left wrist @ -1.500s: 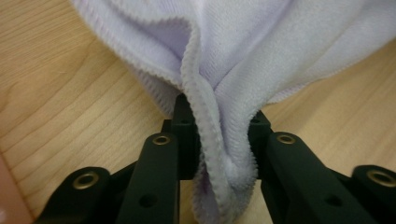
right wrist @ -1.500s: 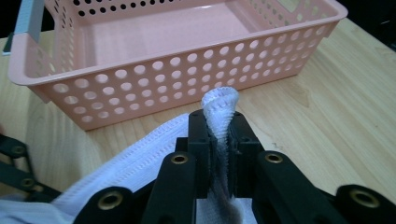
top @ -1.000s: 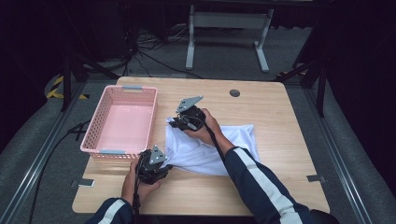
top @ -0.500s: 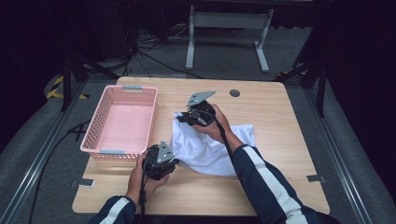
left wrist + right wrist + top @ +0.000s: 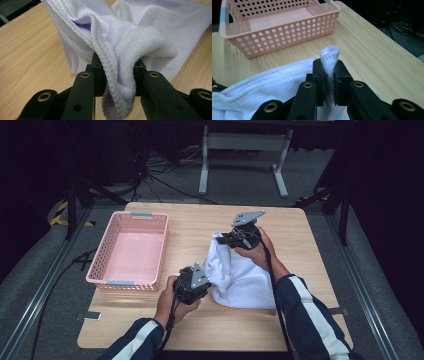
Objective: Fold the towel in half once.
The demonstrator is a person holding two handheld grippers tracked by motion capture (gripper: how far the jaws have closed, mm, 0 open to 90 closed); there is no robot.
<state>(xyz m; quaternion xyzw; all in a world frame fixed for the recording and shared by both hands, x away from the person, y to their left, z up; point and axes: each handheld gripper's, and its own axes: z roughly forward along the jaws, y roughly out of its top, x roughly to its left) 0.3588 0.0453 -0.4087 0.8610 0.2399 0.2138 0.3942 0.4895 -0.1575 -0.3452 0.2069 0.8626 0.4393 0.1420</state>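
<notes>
Your left gripper (image 5: 192, 282) sits low and near you, held in your left hand (image 5: 172, 297) with the forearm coming in from the bottom edge. Its jaws have just opened a little, yet a thick fold of white cloth (image 5: 140, 47) is bunched between them and pressed on both sides. Your right gripper (image 5: 240, 234) is farther out, your right hand (image 5: 257, 247) wrapped around its body, arm stretched forward. Its jaws are pinched tight on a cloth corner poking up past their tips.

White towel (image 5: 235, 275) bunched mid-table, two stitched corners lifted (rest draped on wood).
</notes>
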